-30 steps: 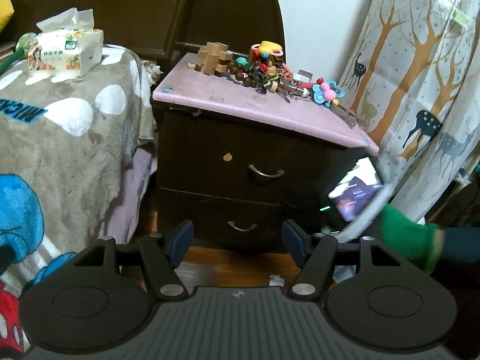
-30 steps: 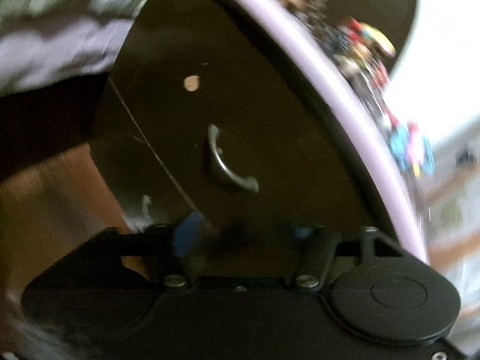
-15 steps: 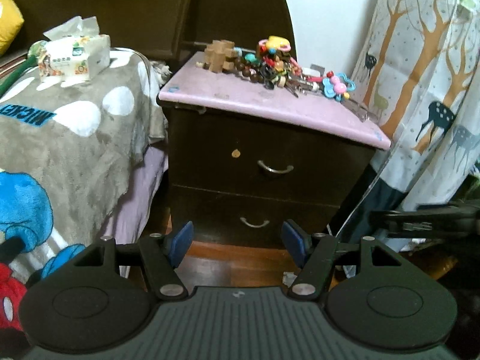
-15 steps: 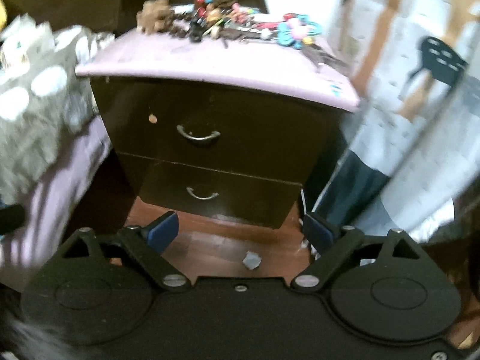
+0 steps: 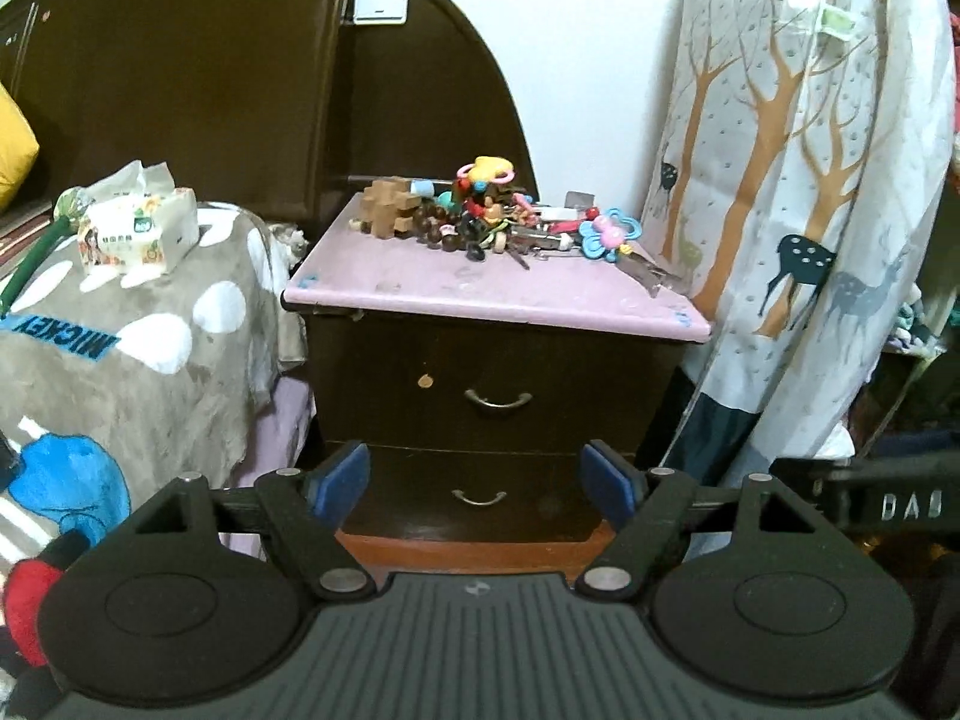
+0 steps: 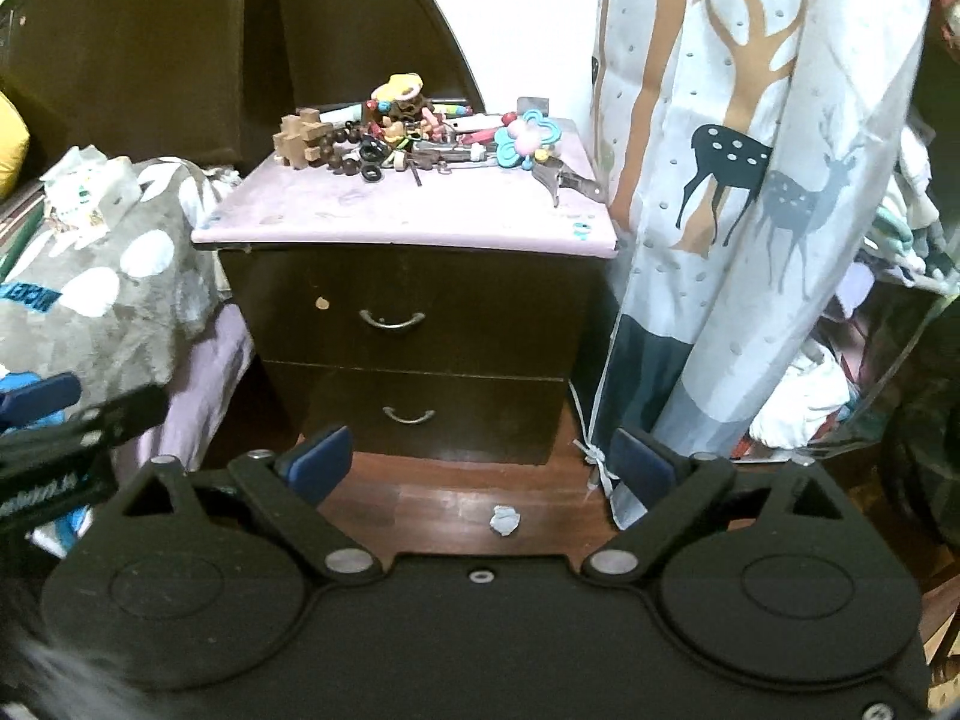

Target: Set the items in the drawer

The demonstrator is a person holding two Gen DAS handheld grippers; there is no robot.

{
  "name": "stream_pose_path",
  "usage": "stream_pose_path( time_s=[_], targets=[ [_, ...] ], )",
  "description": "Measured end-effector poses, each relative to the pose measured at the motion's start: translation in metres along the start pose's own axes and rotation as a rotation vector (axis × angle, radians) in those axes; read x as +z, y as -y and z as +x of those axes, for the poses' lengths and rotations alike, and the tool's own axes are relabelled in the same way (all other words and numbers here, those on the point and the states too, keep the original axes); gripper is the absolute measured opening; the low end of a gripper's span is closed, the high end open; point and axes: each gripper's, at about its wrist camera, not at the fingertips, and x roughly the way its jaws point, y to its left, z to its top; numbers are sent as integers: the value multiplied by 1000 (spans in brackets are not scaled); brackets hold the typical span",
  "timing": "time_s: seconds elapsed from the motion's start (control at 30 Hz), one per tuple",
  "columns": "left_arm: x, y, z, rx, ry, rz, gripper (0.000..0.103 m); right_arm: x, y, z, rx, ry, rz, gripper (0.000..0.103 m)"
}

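Observation:
A dark nightstand with a pink top [image 5: 480, 294] [image 6: 408, 219] stands ahead, well away from both grippers. Its upper drawer [image 5: 498, 401] [image 6: 392, 320] and lower drawer [image 5: 478, 498] [image 6: 409, 416] are shut. A pile of small items lies at the back of the top: a wooden puzzle [image 5: 390, 215] [image 6: 303, 139], dark beads [image 5: 435, 222], colourful toys [image 5: 486, 180] [image 6: 396, 97] and a blue flower toy [image 5: 609, 234] [image 6: 528, 138]. My left gripper [image 5: 477, 480] is open and empty. My right gripper [image 6: 477, 465] is open and empty.
A bed with a grey spotted blanket [image 5: 120, 348] [image 6: 90, 300] and a tissue pack [image 5: 141, 234] is at the left. A tree-and-deer curtain [image 5: 792, 180] [image 6: 738, 180] hangs at the right. A paper scrap [image 6: 504, 519] lies on the wood floor.
Both grippers have pulled back and levelled out facing the nightstand. The right wrist view went from a tilted close-up of the drawer front to a full view of the nightstand.

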Motion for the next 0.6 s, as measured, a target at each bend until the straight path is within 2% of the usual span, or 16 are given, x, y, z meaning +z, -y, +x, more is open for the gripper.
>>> stream_pose_path(
  time_s=[0.3, 0.6],
  targets=[
    [11, 23, -34, -23, 45, 42, 81, -8, -2, -30, 5, 12, -10, 96],
    [14, 32, -48, -44, 71, 56, 81, -8, -3, -44, 3, 39, -25, 96]
  ],
)
